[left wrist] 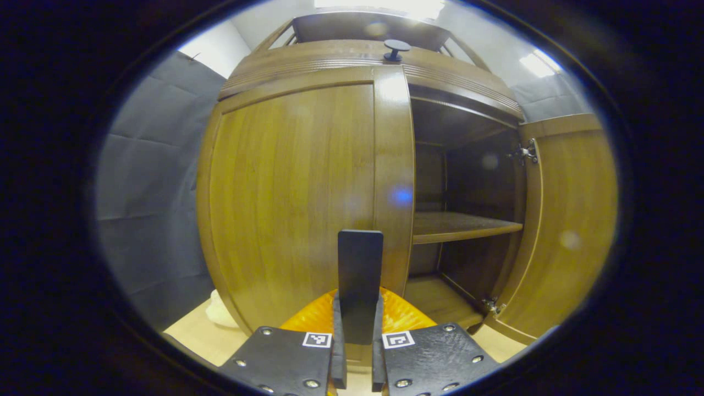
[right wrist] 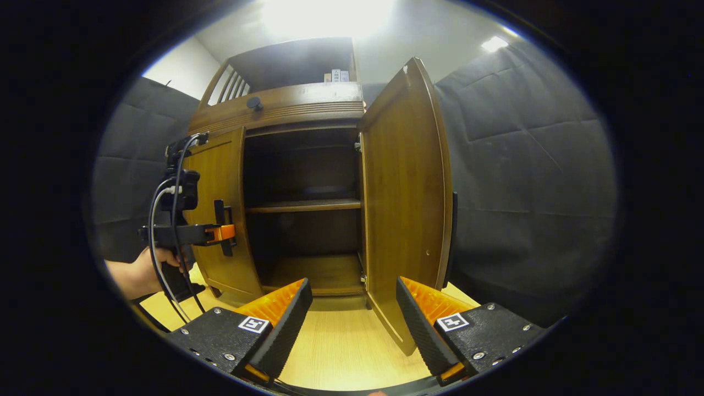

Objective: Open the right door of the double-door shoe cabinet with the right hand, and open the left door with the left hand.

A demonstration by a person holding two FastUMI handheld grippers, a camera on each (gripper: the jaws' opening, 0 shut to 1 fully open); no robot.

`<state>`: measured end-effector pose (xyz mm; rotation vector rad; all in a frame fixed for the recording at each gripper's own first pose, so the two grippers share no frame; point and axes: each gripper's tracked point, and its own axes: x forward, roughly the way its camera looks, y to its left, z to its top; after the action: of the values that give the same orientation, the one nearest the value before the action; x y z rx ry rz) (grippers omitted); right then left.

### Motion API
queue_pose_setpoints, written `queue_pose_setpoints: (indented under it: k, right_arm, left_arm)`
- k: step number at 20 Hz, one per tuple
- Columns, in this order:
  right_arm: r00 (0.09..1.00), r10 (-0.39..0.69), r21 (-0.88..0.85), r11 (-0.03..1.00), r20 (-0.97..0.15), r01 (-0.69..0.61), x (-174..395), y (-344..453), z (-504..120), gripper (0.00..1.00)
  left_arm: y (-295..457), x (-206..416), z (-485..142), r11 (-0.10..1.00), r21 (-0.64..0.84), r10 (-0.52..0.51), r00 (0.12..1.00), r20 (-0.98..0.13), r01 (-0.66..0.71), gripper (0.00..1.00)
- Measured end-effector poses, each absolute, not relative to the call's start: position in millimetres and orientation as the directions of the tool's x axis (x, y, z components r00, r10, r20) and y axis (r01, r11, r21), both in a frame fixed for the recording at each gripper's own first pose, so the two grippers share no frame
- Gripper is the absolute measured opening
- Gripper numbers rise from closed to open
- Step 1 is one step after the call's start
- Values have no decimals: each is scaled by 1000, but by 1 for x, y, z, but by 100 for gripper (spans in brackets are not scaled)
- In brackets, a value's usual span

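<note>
In the left gripper view, the wooden shoe cabinet (left wrist: 352, 60) stands close in front. Its left door (left wrist: 291, 192) lies flat against the frame. My left gripper (left wrist: 357, 313) is shut on that door's dark upright handle (left wrist: 360, 258), a finger pressing on each side. The right door (left wrist: 566, 220) is swung wide open and shows a shelf (left wrist: 462, 225). In the right gripper view, my right gripper (right wrist: 352, 322) hangs open with nothing between its fingers, low in front of the open right door (right wrist: 407, 192). The left gripper (right wrist: 223, 231) sits on the left door (right wrist: 223, 181), held by a hand (right wrist: 137, 275).
A dark round knob (left wrist: 396, 49) sits on the cabinet's top ledge. Padded dark booth walls (right wrist: 528, 192) stand on both sides. The light wooden floor (right wrist: 341, 341) runs in front of the cabinet. A pale object (left wrist: 220, 313) lies by its lower left corner.
</note>
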<state>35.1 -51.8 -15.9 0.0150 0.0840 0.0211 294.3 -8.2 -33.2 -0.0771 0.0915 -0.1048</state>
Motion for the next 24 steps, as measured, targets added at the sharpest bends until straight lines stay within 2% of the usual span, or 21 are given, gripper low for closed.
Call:
queue_pose_setpoints:
  k: [14, 16, 17, 24]
  right_arm:
    - [995, 79, 46, 996, -55, -77, 13, -9, -4, 94]
    - [994, 92, 42, 995, -53, -90, 10, -2, -3, 94]
    - [994, 98, 40, 995, -52, -96, 8, 2, -3, 94]
    - [989, 140, 26, 990, -46, -138, 2, 31, -5, 94]
  left_arm:
    - [9, 269, -19, 987, -122, -115, 989, -90, 104, 25]
    - [12, 267, -14, 987, -125, -115, 989, -89, 104, 18]
    - [14, 268, -13, 987, -125, -114, 989, -90, 102, 25]
    - [21, 266, -9, 986, -133, -113, 990, -81, 101, 24]
